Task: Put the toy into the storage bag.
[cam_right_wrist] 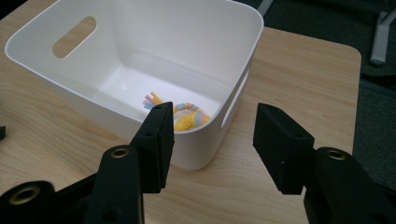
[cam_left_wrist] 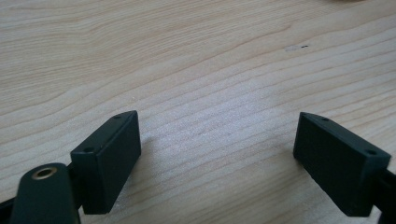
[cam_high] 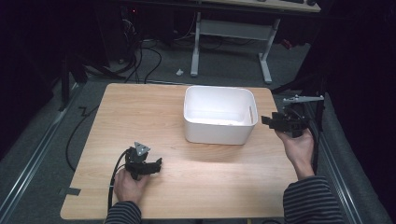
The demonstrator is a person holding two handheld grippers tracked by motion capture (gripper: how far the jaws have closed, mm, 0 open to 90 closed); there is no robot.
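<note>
Right gripper [cam_right_wrist: 212, 140], jaws apart and empty, hovers just beside the white bin [cam_right_wrist: 236, 56], nearer its rope toy [cam_right_wrist: 189, 116] than the left.

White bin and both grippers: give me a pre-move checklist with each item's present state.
1. White bin upright on the table: ok.
2. Colourful rope toy lies in the bin: ok.
3. Right gripper open, empty, at the bin's corner: ok.
4. Left gripper open over bare wood, holding nothing: ok.
5. Whole toy visible past the bin wall and jaw: not ok.
6. Toy free to lift: cannot tell.
</note>
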